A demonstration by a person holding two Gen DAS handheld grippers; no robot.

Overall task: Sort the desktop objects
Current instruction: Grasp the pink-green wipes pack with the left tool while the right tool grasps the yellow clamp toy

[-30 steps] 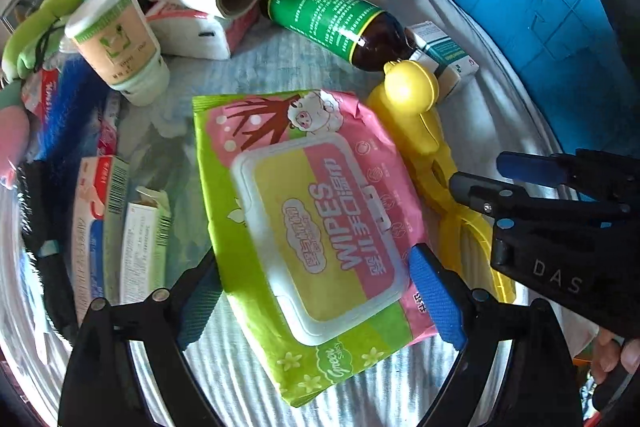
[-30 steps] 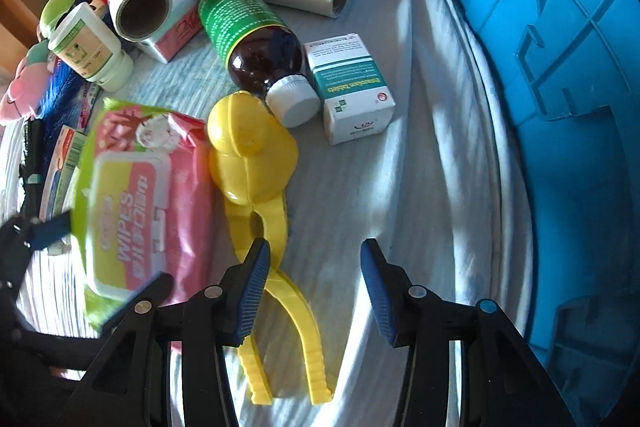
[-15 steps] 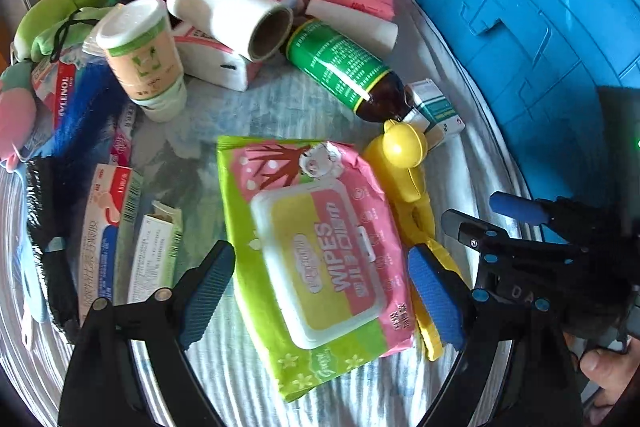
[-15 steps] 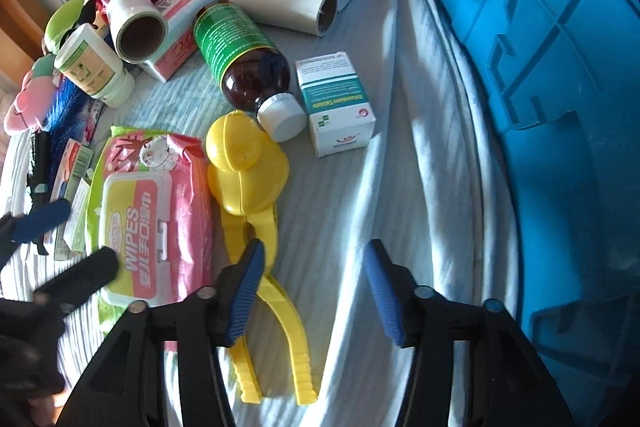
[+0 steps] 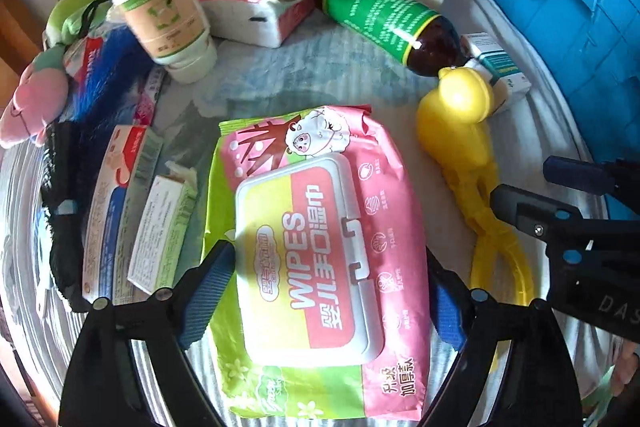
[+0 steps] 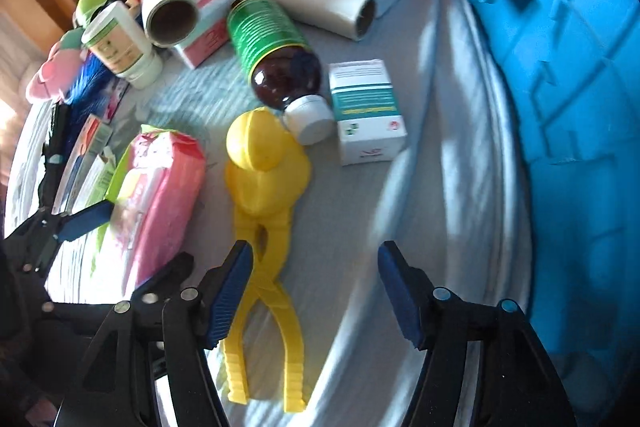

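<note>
Left gripper (image 5: 330,291) now straddles the "WIPES" pack (image 5: 320,259), jaws wide, unclenched; right gripper (image 6: 314,291) opening, empty.

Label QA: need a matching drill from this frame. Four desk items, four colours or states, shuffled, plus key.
Items:
1. wipes pack
2. bottle
3. duck tongs
4. paper cup

Descriptions:
A. all yellow, handles toward the cameras
B. upside down, rim on the cloth
C. lying on its side, green label, white cap
D. flat, between the left gripper's open fingers

Pairs: 1-D, 2-C, 3-A, 4-B
</note>
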